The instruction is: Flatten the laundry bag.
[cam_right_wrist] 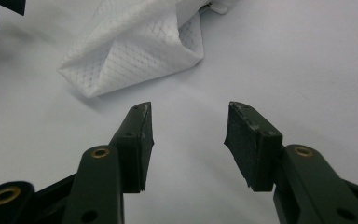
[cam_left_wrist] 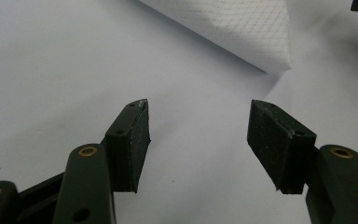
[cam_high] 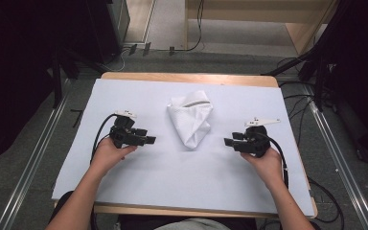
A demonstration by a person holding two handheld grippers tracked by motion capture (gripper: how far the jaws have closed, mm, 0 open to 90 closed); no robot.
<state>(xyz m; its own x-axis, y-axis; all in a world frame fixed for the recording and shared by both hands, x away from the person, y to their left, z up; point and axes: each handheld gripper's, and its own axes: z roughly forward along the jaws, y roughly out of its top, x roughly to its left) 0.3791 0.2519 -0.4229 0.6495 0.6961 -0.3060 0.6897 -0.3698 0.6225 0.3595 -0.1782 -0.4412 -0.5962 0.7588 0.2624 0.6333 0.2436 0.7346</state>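
Black jaws apart and empty on left gripper (cam_high: 149,140) and right gripper (cam_high: 228,142), both low over white table cover (cam_high: 139,93), flanking white mesh bag (cam_high: 190,117) at centre. Looks light, soft, floppy, likely slippery; best pinched at a folded edge or corner. Long axis near-far, narrow tip toward person.

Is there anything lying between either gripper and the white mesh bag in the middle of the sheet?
Nothing visible does. The white mesh bag lies alone on the white sheet; bare sheet separates it from the open left gripper and the open right gripper.
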